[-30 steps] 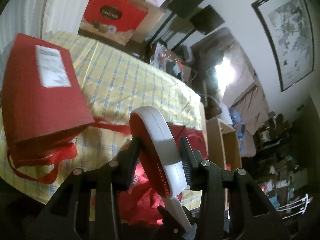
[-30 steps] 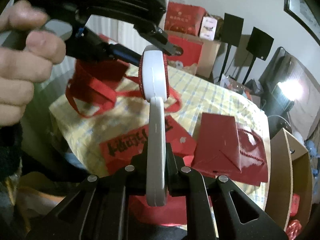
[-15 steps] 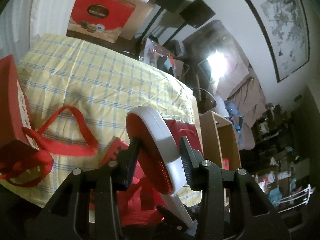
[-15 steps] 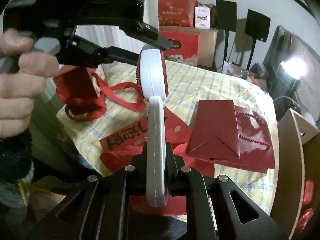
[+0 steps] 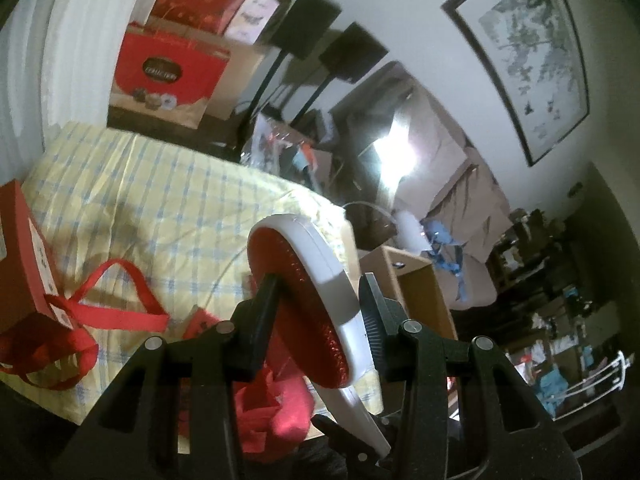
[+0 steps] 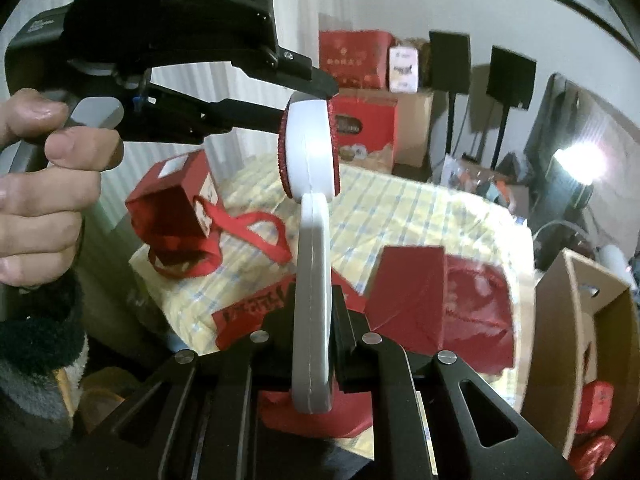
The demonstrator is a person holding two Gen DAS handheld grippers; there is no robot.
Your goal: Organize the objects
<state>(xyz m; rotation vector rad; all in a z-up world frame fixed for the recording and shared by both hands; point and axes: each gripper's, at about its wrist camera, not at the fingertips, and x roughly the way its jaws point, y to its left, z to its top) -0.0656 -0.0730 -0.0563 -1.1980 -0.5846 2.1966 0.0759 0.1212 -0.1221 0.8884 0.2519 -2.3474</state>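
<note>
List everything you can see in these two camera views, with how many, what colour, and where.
paddle: one, white with red faces, held above the table by both grippers
tablecloth: one, yellow with blue checks, over the table
gift bag: one, red with ribbon handles, lying at the table's far left
flat bag: one, dark red, lying on the table's right side
banner: one, red with dark writing, near table edge
gift boxes: several, red, stacked behind the table
speakers: two, black, on stands by the wall
picture: one, dark frame, on the wall
left gripper: black, shut on the paddle's head
right gripper: black, shut on the paddle's handle
hand: one, holding the left gripper
</note>
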